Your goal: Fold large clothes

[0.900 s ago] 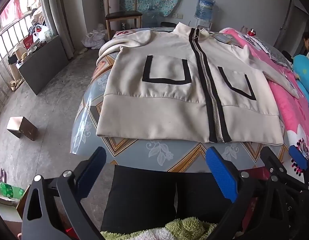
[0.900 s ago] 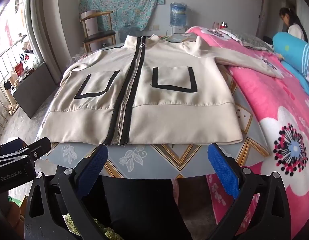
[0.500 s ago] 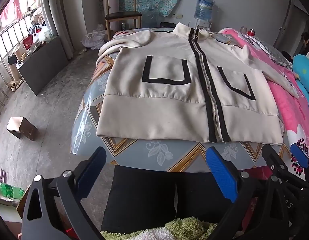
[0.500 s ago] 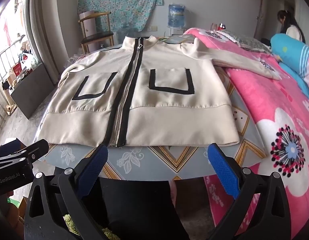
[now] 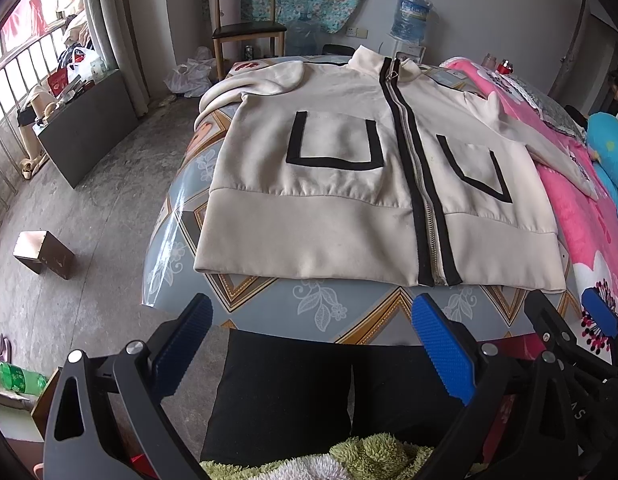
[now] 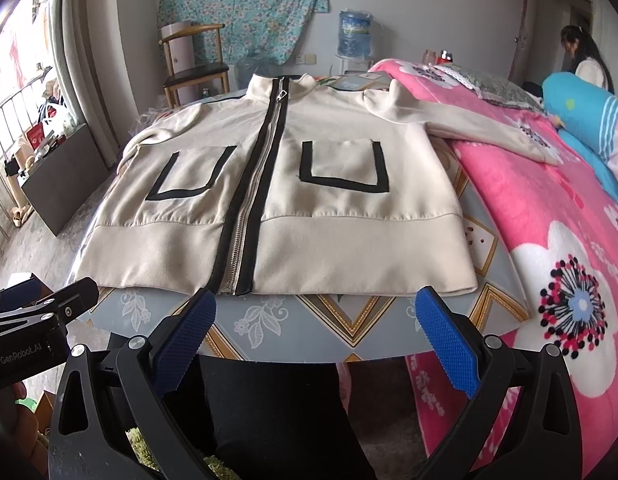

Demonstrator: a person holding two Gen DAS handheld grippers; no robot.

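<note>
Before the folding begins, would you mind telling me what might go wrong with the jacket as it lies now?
1. The jacket's right sleeve lies out across the pink blanket; dragging it in may bunch it.
2. The table's covering looks glossy, so the jacket may slide when one side is lifted.
3. The left gripper and right gripper hang open, close together, and could collide.

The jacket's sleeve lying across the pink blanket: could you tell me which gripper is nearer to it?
Right. The right gripper hangs below the hem on the sleeve's side; the left gripper hangs toward the jacket's other half.
</note>
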